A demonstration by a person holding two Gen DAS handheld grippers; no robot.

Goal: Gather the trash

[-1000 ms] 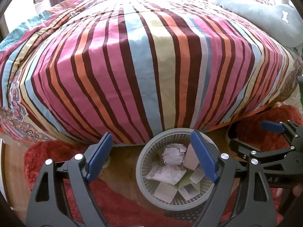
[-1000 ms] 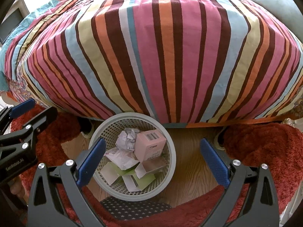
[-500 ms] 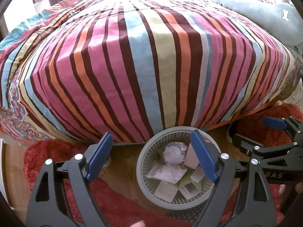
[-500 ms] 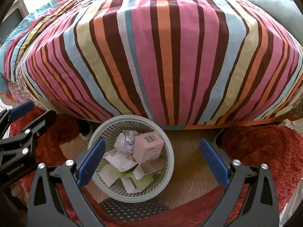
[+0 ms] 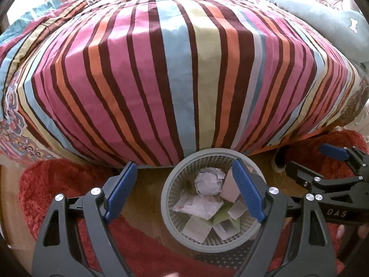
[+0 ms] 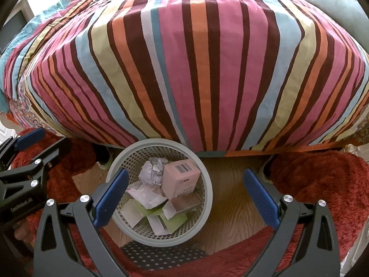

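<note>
Both claws wide apart, nothing held, left gripper (image 5: 182,194) and right gripper (image 6: 184,198) over the basket (image 6: 208,184) on the floor; paper ball (image 6: 152,172) and box (image 6: 181,177) inside look light, crushable: pinch their sides

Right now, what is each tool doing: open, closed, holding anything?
Left tool: open, holding nothing, above the wastebasket.
Right tool: open, holding nothing.
</note>
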